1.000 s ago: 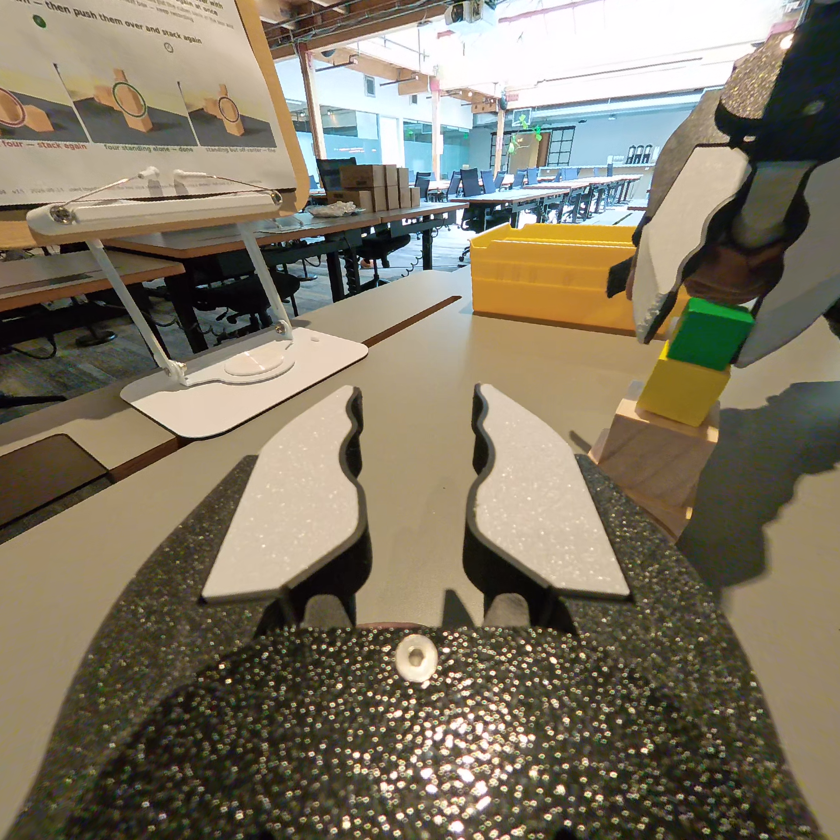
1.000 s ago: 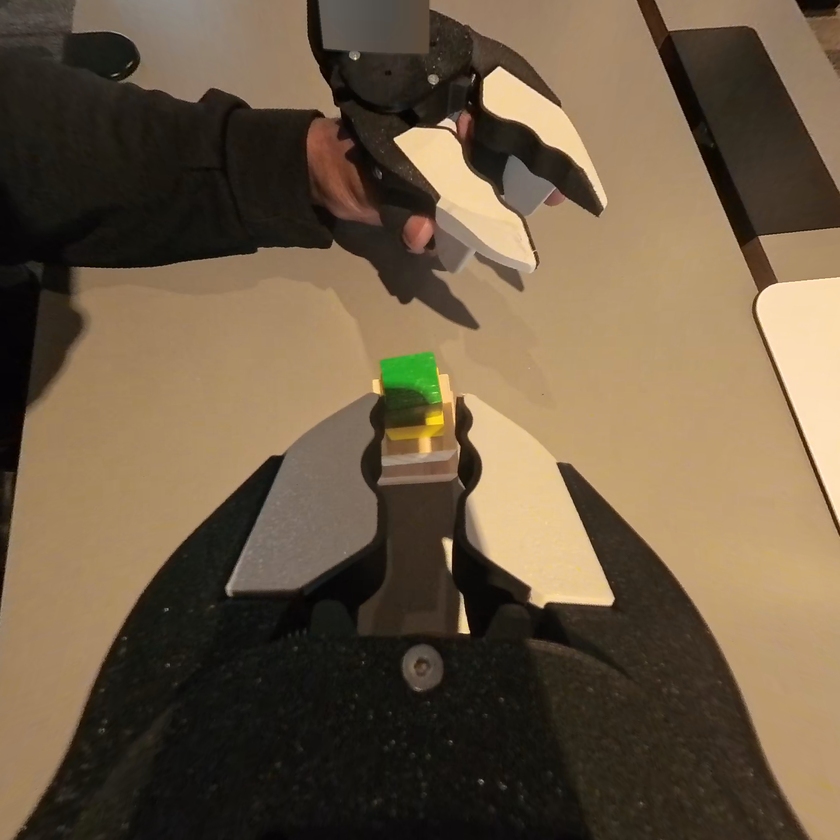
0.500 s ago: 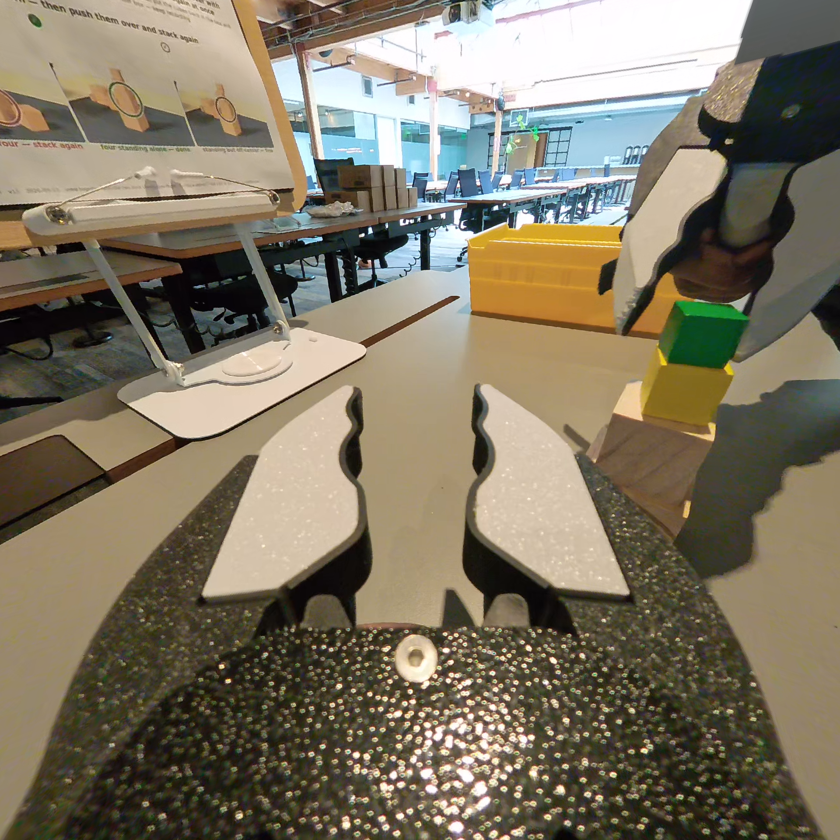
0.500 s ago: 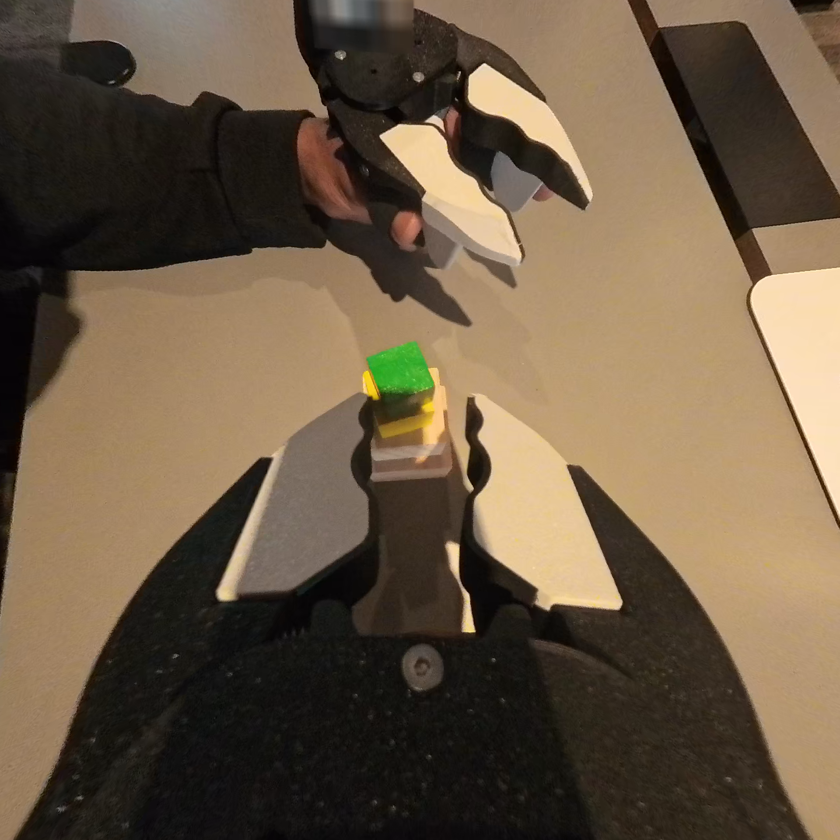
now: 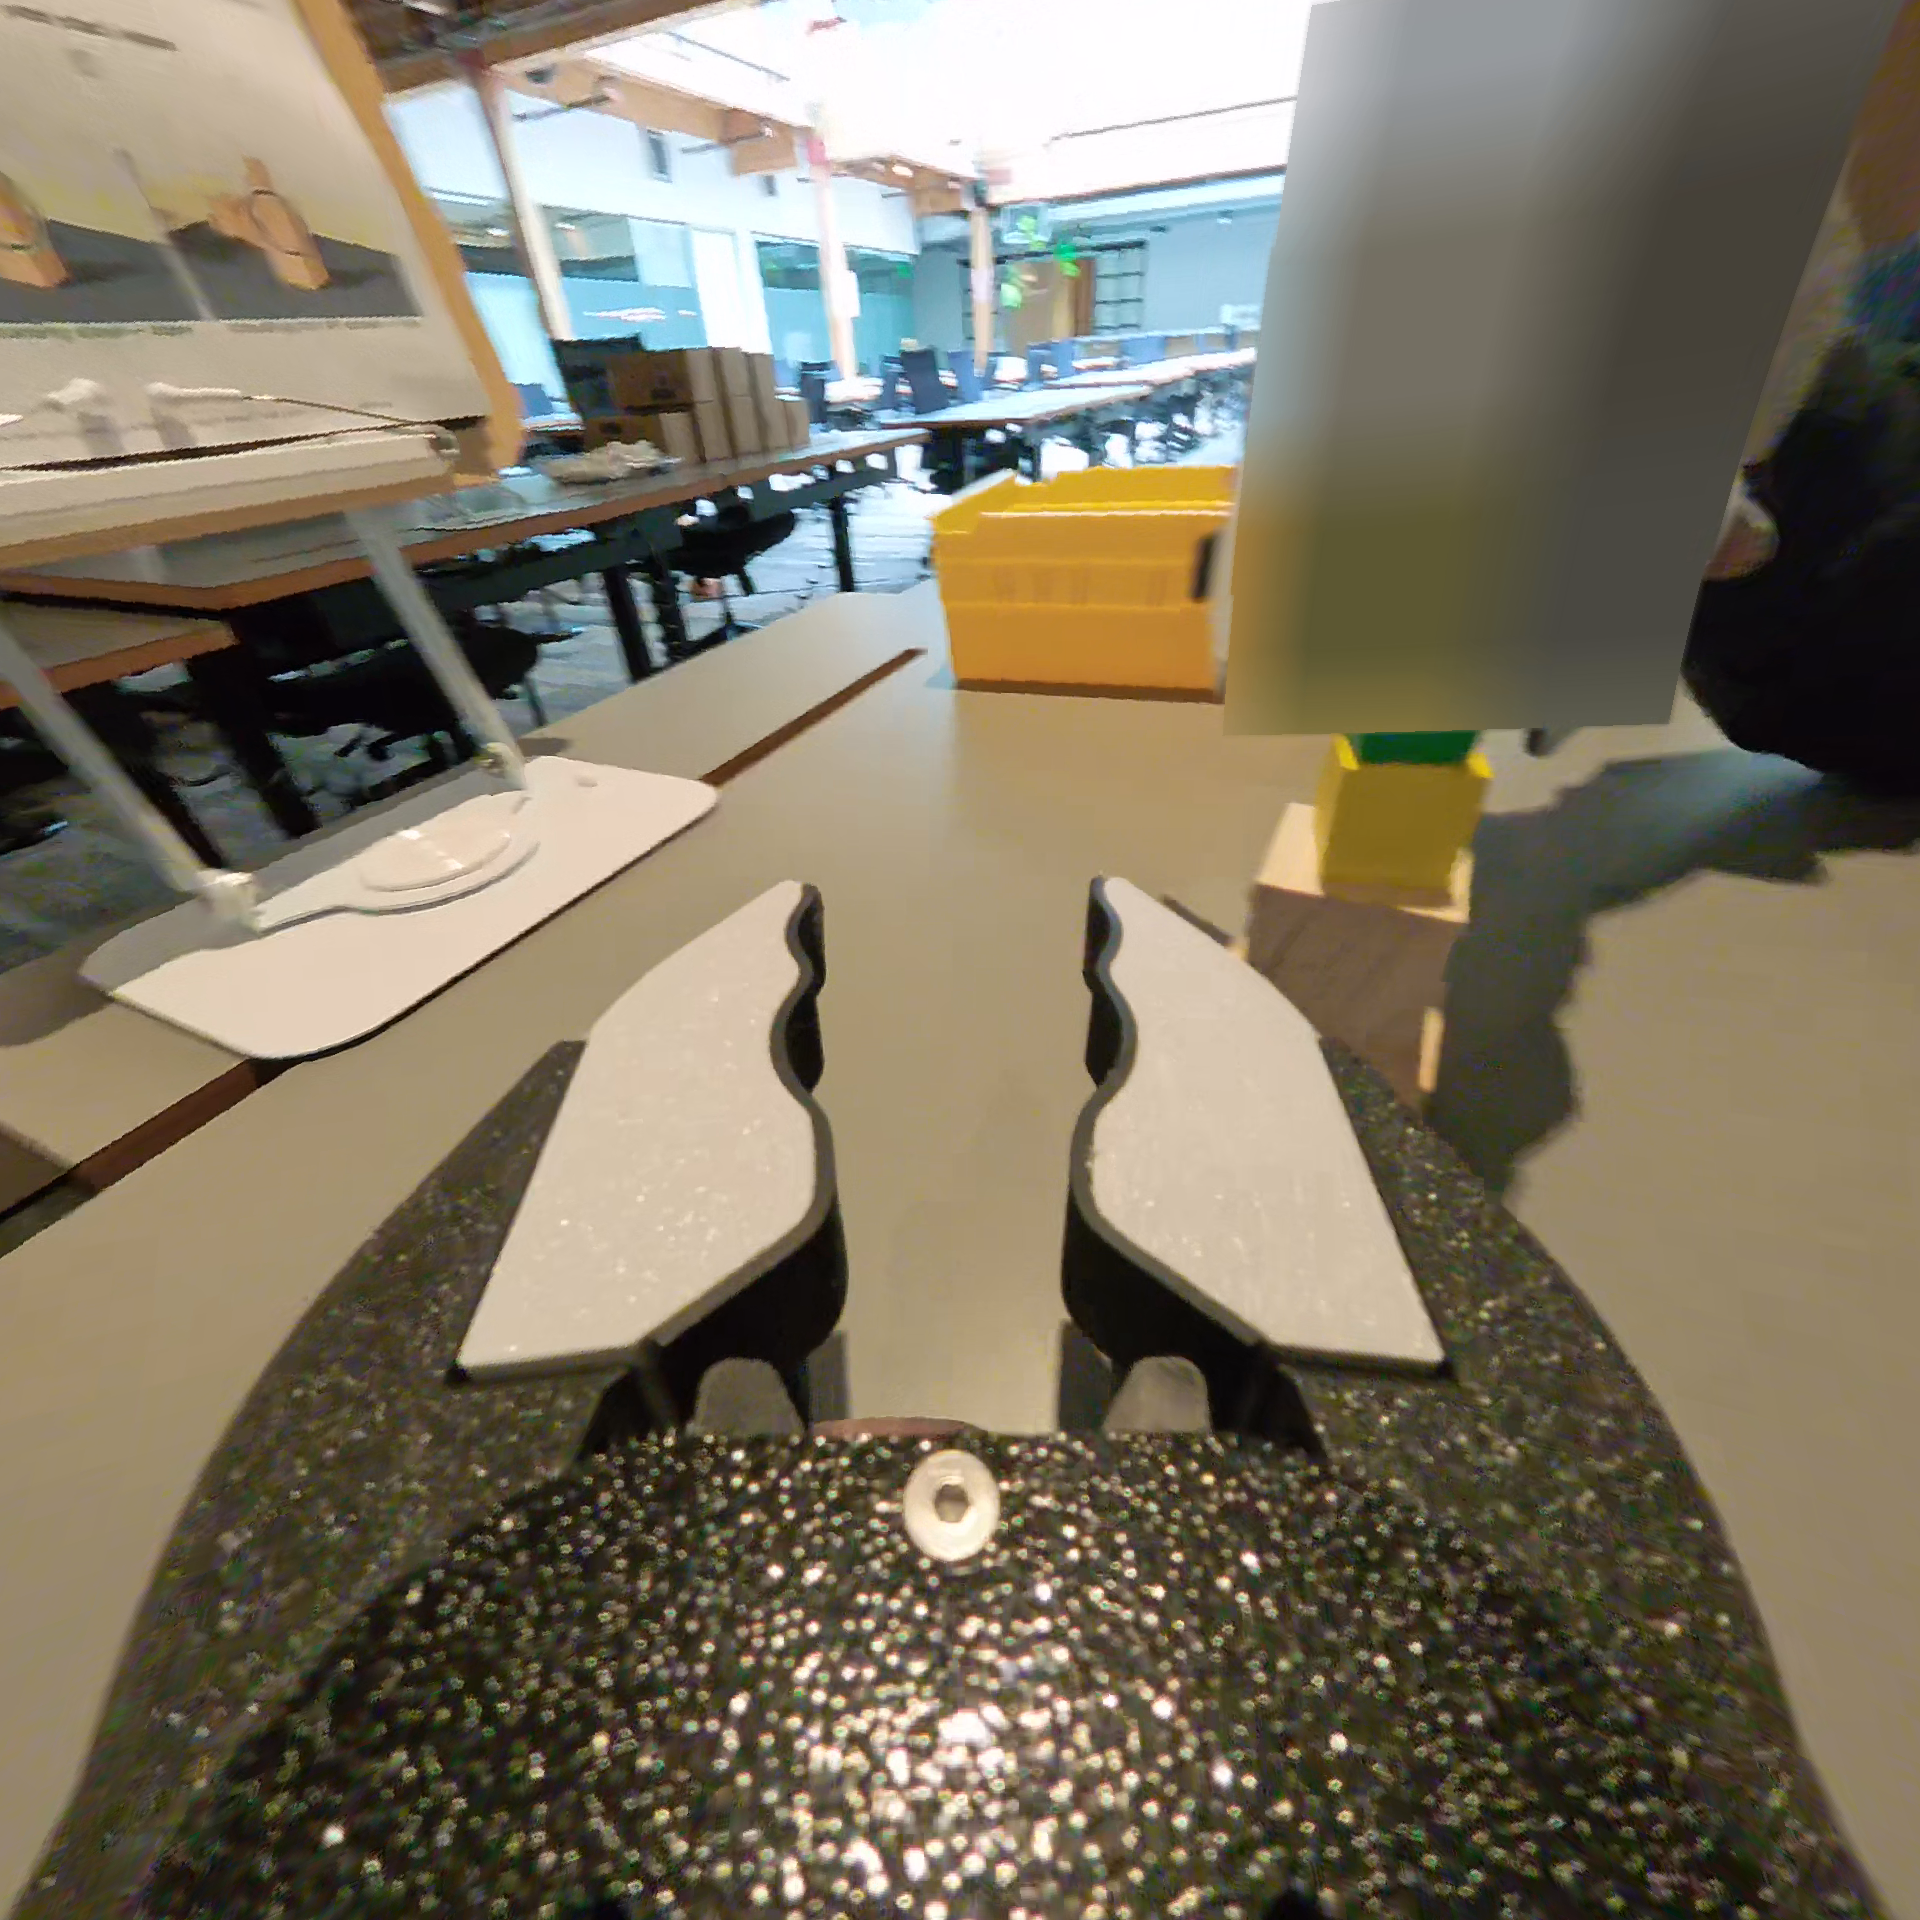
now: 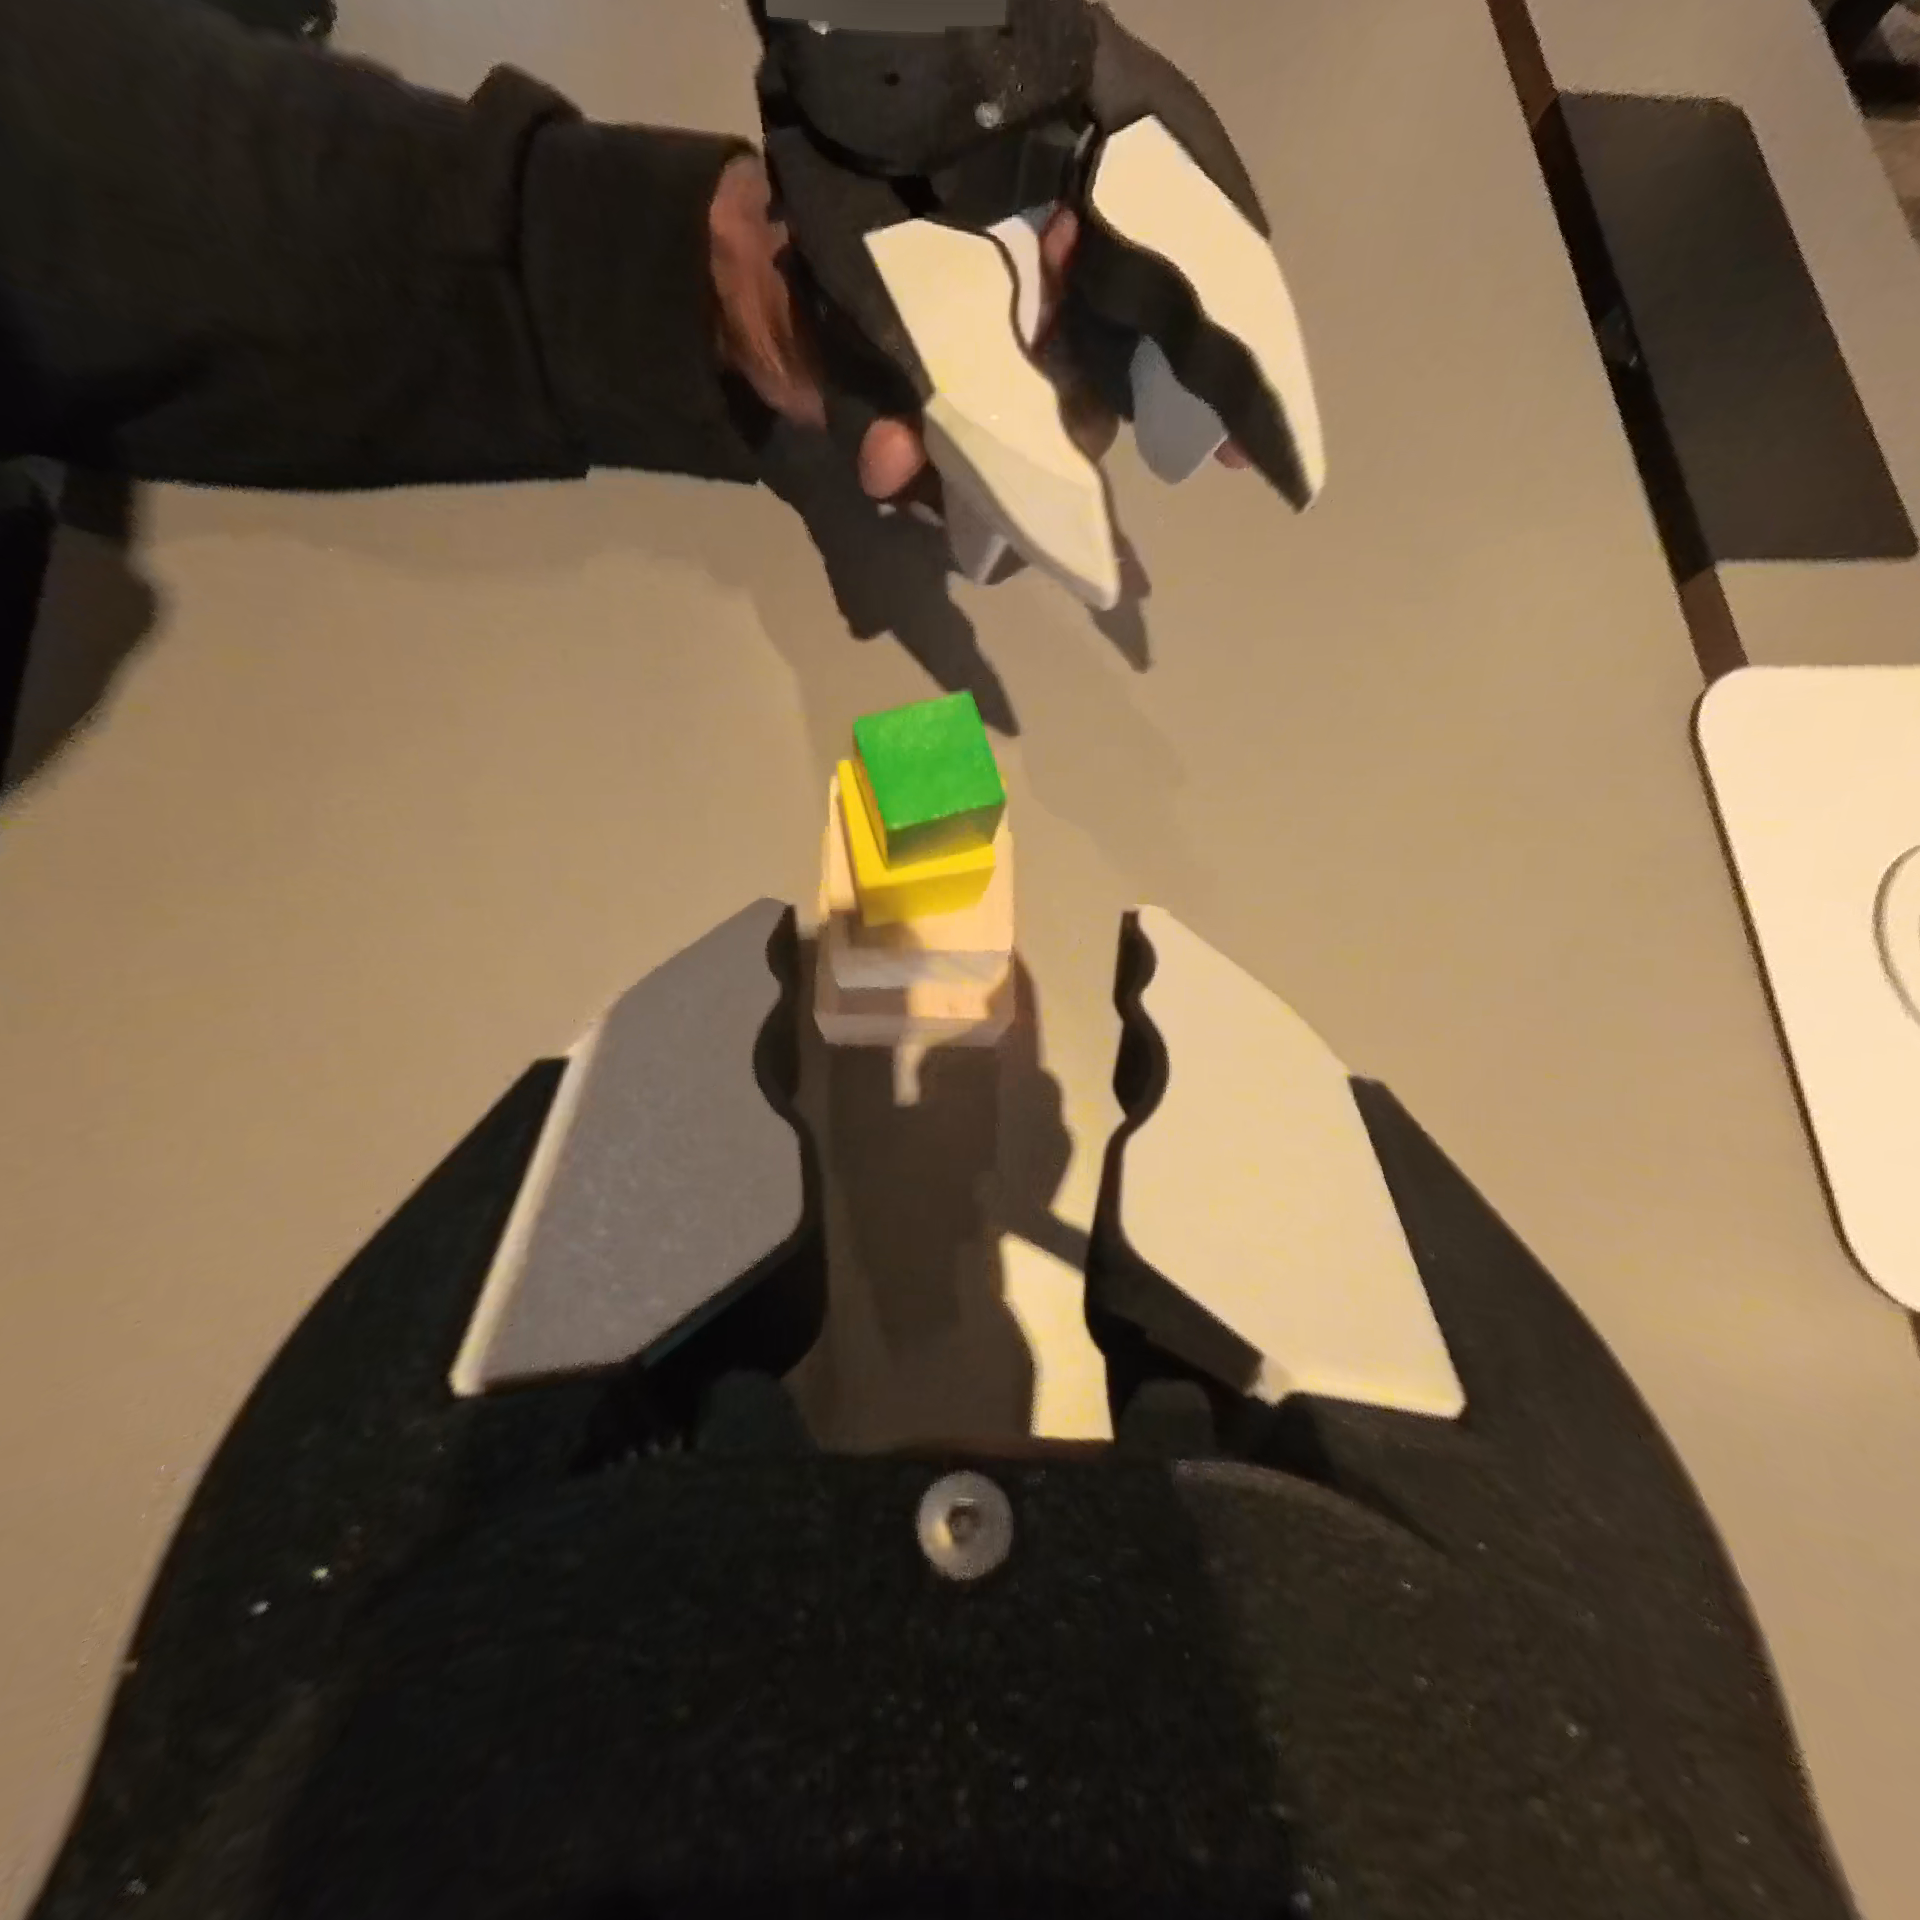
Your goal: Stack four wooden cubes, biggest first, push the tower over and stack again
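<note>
Rising and spreading wider, the right gripper (image 6: 951, 940) is gaping empty at frame centre above the cube tower (image 6: 920, 862); upper centre, the left gripper (image 6: 1210, 545) is hovering parted, empty.

A grey table (image 5: 935, 831) fills the lower frame of the left wrist view, a dark seam running across it toward the upper middle. At left stands a white stand (image 5: 416, 883) bearing a poster (image 5: 208, 208). A yellow bin (image 5: 1081, 592) sits at centre right. Beyond, upper middle, long rows of desks (image 5: 1039, 405) and dark chairs (image 5: 727, 540) recede through an open office; cardboard boxes (image 5: 686, 400) sit on one. Wooden columns (image 5: 831, 260), glass partitions and a bright ceiling fill the top.
</note>
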A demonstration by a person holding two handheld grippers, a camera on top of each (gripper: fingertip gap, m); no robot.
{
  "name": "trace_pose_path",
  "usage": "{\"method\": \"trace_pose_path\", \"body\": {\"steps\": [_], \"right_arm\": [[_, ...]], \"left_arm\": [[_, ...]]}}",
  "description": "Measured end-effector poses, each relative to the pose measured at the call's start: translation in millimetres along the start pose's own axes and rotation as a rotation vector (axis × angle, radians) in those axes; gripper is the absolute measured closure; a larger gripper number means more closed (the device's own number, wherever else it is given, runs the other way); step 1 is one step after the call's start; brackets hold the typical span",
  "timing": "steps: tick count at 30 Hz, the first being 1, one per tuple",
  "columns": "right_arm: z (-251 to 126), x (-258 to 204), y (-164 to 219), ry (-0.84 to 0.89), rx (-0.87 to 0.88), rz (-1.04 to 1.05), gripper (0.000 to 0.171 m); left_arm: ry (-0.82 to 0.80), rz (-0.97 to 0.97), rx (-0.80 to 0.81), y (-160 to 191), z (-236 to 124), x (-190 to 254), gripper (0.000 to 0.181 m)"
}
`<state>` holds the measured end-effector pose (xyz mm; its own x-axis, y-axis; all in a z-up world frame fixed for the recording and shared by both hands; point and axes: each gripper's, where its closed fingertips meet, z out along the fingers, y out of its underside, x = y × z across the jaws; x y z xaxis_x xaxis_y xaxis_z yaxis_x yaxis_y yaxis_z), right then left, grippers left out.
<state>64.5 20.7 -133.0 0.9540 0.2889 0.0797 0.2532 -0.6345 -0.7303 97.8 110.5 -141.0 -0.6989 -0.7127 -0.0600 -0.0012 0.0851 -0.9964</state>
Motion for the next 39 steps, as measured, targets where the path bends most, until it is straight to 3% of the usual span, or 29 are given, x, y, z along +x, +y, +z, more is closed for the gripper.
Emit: {"method": "trace_pose_path", "body": {"steps": [5,9,11,13,14,19,23,29,34,36,39], "right_arm": [[3,2,23,-0.091,0.08,-0.121,0.112],[14,27,48,-0.112,0.199,-0.029,0.121],[17,40,56,-0.106,0.268,0.045,0.126],[20,50,63,-0.096,0.302,0.095,0.132],[21,53,66,-0.091,0.305,0.107,0.135],[22,55,67,-0.1,0.312,0.118,0.14],[19,58,66,-0.129,0.332,0.169,0.143],[11,70,63,-0.189,0.406,0.296,0.147],[10,71,63,-0.203,0.408,0.316,0.147],[12,70,64,-0.207,0.395,0.315,0.147],[13,70,64,-0.215,0.391,0.32,0.147]], "left_arm": [[0.149,0.087,-0.064,9,3,31,0.125],[0.238,0.136,-0.098,14,4,52,0.121],[0.28,0.153,-0.082,13,2,60,0.14],[0.363,0.154,-0.052,9,-5,72,0.173],[0.424,0.15,-0.041,8,-9,80,0.181],[0.633,0.164,-0.055,-1,-18,120,0.181],[0.692,0.246,-0.159,9,-9,151,0.181],[0.687,0.359,-0.311,31,5,172,0.181],[0.613,0.37,-0.347,36,14,164,0.181],[0.508,0.366,-0.374,38,23,148,0.181],[0.186,0.271,-0.387,30,40,95,0.181]]}}
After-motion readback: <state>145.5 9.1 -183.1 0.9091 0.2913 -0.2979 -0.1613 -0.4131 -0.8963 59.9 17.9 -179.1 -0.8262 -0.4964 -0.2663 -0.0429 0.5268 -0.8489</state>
